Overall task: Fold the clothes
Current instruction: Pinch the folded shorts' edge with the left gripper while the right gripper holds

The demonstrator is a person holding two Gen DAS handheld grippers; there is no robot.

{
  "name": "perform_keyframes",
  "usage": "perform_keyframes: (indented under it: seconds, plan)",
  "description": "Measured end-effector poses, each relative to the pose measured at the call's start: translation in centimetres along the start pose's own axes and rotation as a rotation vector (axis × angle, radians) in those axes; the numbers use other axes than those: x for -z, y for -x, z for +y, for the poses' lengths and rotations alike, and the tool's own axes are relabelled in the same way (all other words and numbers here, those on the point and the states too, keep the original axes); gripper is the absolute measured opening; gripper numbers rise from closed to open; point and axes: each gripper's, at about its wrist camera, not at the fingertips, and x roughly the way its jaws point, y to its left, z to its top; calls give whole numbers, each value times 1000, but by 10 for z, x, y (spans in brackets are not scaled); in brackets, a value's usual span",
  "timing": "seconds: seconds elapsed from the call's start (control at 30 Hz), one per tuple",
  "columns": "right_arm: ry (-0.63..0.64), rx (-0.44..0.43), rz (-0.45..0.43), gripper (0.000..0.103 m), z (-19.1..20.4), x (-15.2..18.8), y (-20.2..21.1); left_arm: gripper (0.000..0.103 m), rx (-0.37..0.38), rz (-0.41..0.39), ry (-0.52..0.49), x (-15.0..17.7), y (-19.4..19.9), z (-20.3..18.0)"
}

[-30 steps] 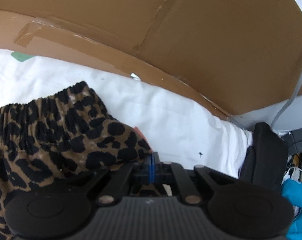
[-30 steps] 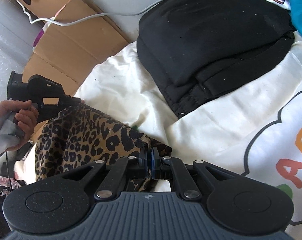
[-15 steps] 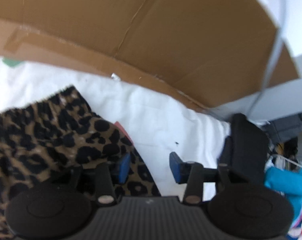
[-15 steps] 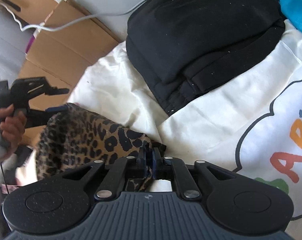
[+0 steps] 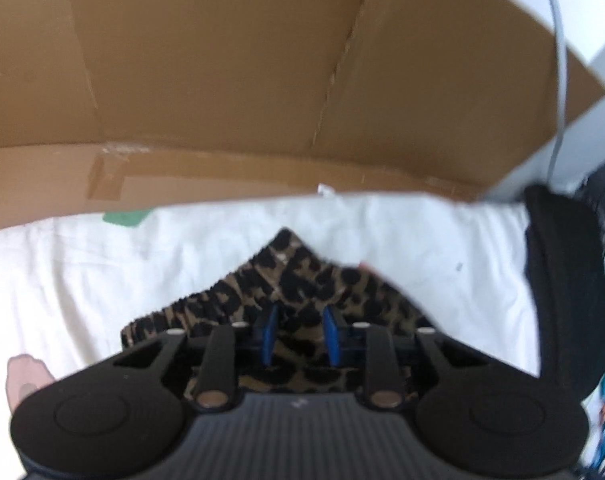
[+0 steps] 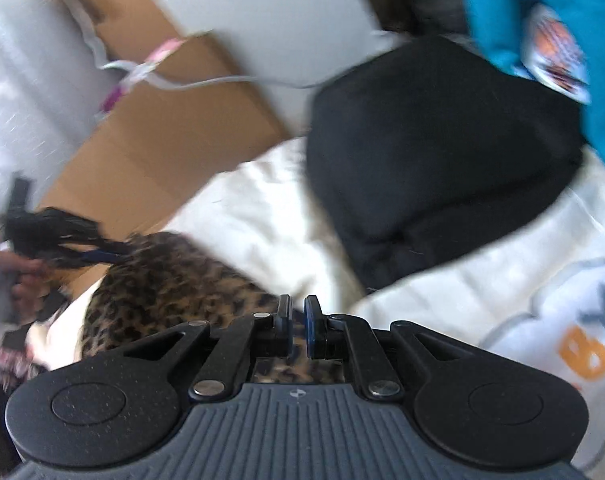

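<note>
Hovering apart-jawed, the left gripper (image 5: pixel 296 334) and right gripper (image 6: pixel 297 326) hold nothing. Beside the black garment (image 6: pixel 430 160), the leopard-print garment (image 5: pixel 302 276) lies bunched, folding apparently unfinished.

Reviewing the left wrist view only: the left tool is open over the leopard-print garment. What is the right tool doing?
Observer: The right tool is at another edge of the leopard-print garment, its pads narrowly apart.
Operator: Is the black shape at my right edge clothing?
Observer: Yes, a folded black garment on the white sheet, apart from the leopard one.
Operator: Anything to the right of that tool?
Observer: White cloth with an orange print.
</note>
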Motion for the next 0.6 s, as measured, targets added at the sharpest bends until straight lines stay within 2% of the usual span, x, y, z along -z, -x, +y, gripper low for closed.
perform_keyframes:
  seconds: [0.1,0.2,0.3,0.47,0.6]
  plan:
    - [58,-23,42,6,11,1,-18,25,-9,-17,-15,3,-13,5]
    - [74,13,93,6,8,4,-36,25,-11,-51,-30,1,-21,6]
    - [80,63,137,9,0,8,-48,25,-26,-76,-98,-2,-27,1]
    - [75,85,141,4,-11,11,-46,25,-38,-107,-111,-5,-24,-3]
    - [73,112,136,5,-11,12,-41,24,5,-137,-94,-2,1,3]
